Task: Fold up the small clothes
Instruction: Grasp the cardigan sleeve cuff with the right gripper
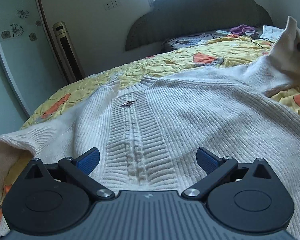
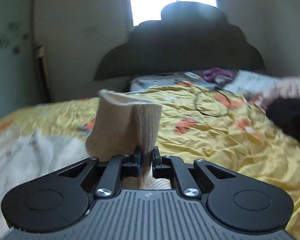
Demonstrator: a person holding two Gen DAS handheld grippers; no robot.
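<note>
A white ribbed knit cardigan (image 1: 182, 116) lies spread on the yellow bedspread (image 1: 170, 60), its buttoned front facing up. My left gripper (image 1: 148, 160) hovers open just above the lower front, blue pads wide apart, nothing between them. At the far right of the left wrist view the sleeve (image 1: 286, 46) stands lifted off the bed. In the right wrist view my right gripper (image 2: 147, 158) is shut on that sleeve's cuff (image 2: 128, 124), which rises folded above the fingers. The picture there is blurred.
A dark scalloped headboard (image 1: 200, 20) stands at the far end of the bed. Purple cloth (image 1: 241, 29), a remote and a black cable (image 2: 210, 104) lie near the pillows. A gold tower fan (image 1: 67, 50) and a sliding door (image 1: 12, 40) are at the left. A dark bundle (image 2: 290, 118) sits at the right.
</note>
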